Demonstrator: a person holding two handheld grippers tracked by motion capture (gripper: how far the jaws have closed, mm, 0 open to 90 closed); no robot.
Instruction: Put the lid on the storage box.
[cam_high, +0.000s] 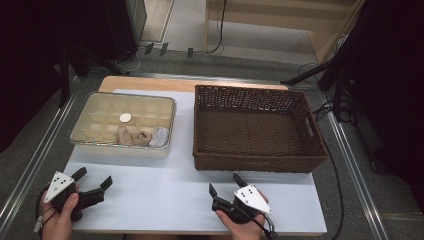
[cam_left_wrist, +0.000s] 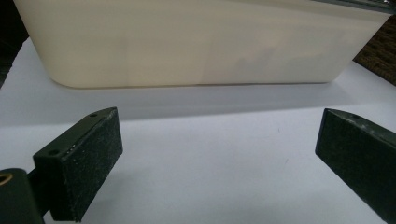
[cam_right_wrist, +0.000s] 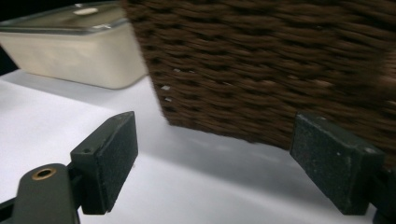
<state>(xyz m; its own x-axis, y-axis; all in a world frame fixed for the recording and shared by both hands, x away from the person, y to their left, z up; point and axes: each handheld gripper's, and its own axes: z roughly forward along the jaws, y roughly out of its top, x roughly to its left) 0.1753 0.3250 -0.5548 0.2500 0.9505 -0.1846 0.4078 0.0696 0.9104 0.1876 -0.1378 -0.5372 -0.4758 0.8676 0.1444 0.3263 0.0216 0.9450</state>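
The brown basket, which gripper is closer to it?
The right gripper is closer: it sits just in front of the brown basket, open. The left gripper, also open, is far off to the side, in front of the cream box.

Left gripper (cam_high: 93, 178) held low, fingers (cam_left_wrist: 86, 161) spread wide, nothing between. Right gripper (cam_high: 225, 184) likewise, fingers (cam_right_wrist: 109, 156) parted and empty.

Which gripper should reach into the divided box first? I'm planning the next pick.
Probably left: the left gripper, jaws open and empty, sits directly before the divided box. The right gripper faces the wicker basket.
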